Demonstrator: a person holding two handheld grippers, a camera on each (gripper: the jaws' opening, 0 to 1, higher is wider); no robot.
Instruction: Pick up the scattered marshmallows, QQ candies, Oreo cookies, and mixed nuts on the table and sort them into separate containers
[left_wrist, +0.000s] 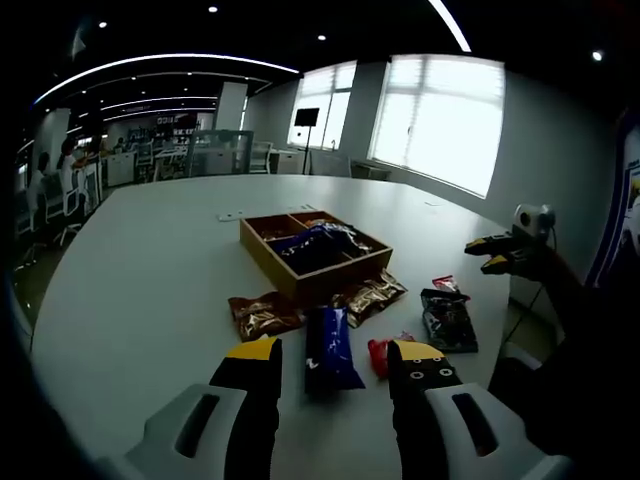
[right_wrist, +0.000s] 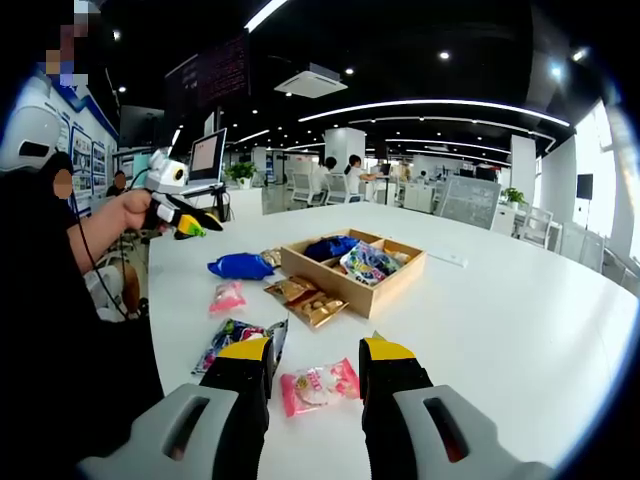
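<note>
Left gripper (left_wrist: 335, 362) has its jaws apart, hovering over a blue packet (left_wrist: 330, 348) on the white table (left_wrist: 150, 260). A brown packet (left_wrist: 264, 314) lies left of it, the wooden tray (left_wrist: 314, 253) behind. Right gripper (right_wrist: 313, 362) is spread too, around a pink packet (right_wrist: 318, 385), maybe marshmallows, label's too blurry.

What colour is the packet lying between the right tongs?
Pink, with pale printing; the packet shows best in the right gripper view.
</note>
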